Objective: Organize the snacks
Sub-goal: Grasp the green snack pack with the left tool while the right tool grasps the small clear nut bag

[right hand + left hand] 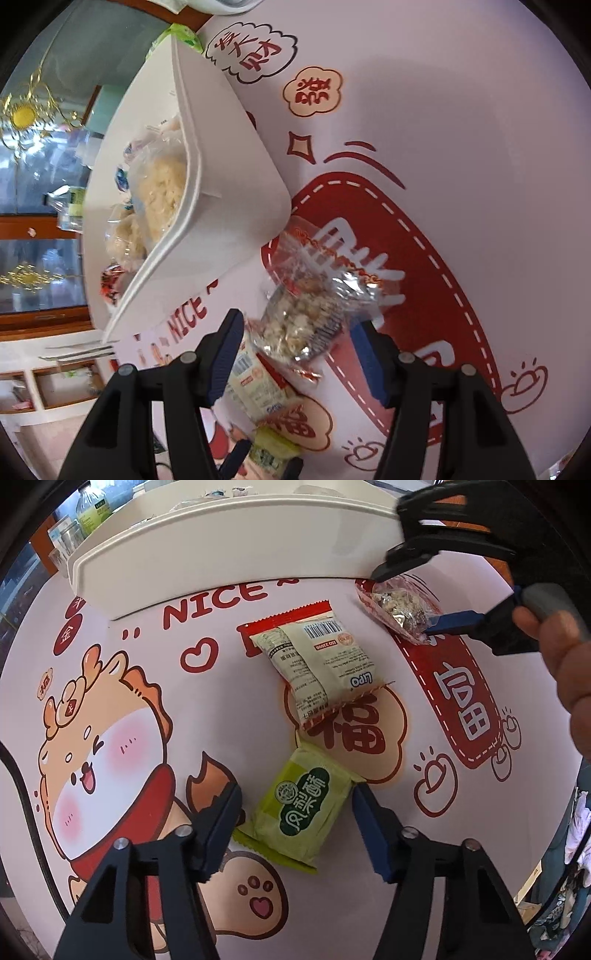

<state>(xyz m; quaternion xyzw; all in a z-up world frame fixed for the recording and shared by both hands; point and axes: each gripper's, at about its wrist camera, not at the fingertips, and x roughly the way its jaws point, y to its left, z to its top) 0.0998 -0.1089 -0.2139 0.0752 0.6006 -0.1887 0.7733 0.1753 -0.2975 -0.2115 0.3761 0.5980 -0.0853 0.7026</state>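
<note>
Already both tools are down over the bench (461, 546), each straddling a snack. The left gripper (295, 808) has its jaws part-way spread around the green pastry packet (301, 812); the packet lies flat between them, and neither pad looks to be pressing on it. The right gripper (297, 345) stands with jaws apart around the clear crinkly packet (306, 314), which sits just beside the white bin (236, 206); whether a pad touches the wrapper I can't quite tell through the glare. Beyond the left jaws lies the pale Lipo packet (314, 664), untouched. The risk here is slippery film: a pinch on a loose edge could let either packet slide out on the lift, and the right jaws could catch the bin wall.
</note>
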